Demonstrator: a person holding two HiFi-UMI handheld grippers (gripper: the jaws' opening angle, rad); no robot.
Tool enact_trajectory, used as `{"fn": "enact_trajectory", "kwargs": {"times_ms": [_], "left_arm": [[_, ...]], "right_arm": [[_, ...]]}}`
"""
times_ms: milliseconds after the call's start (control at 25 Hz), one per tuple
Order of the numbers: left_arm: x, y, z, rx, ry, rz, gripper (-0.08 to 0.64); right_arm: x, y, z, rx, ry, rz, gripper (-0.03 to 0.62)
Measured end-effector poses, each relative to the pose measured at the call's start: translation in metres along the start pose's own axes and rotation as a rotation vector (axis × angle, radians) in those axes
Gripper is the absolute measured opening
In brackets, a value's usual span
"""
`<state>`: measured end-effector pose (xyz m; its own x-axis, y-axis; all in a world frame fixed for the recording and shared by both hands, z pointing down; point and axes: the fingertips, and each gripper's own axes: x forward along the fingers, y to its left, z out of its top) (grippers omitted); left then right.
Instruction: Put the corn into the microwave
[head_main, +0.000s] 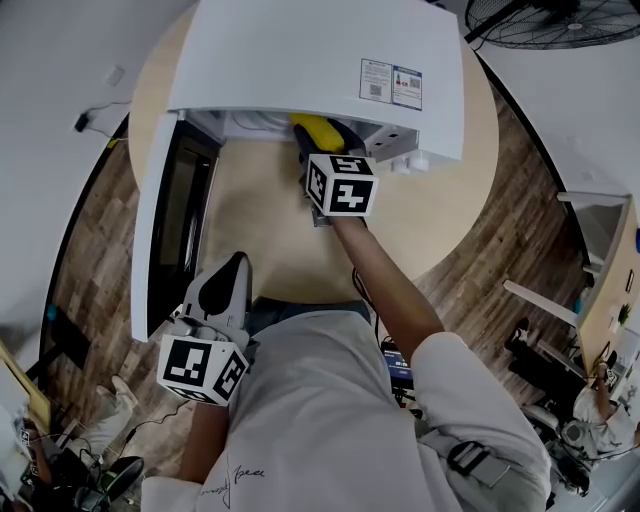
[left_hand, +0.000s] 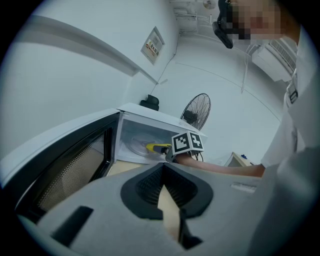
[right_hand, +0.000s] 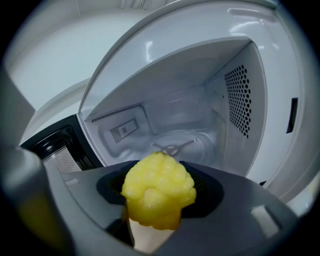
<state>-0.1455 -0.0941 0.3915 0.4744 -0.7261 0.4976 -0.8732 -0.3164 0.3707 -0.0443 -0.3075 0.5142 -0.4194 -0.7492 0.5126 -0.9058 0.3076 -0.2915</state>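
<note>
Right gripper (head_main: 322, 150) clamps the corn (right_hand: 158, 192) at the microwave's (head_main: 300, 60) open mouth — left gripper (head_main: 233, 268), jaws together, beside its door (head_main: 150, 220).

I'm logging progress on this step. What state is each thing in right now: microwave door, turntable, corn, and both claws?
Microwave door: wide open, swung to the person's left.
Turntable: bare.
Corn: gripped, held in the opening, not yet set down.
Right claw: closed on the corn.
Left claw: shut, empty.
</note>
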Motion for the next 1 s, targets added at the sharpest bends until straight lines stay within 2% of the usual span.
{"fn": "enact_trajectory", "kwargs": {"times_ms": [360, 1000], "left_arm": [[0.003, 0.001, -0.001, -0.003, 0.011, -0.006, -0.008], [0.011, 0.006, 0.001, -0.008, 0.023, -0.008, -0.008]], "right_arm": [[0.016, 0.002, 0.014, -0.036, -0.026, -0.023, 0.261], [0.044, -0.007, 0.015, -0.099, -0.019, -0.064, 0.261]]}}
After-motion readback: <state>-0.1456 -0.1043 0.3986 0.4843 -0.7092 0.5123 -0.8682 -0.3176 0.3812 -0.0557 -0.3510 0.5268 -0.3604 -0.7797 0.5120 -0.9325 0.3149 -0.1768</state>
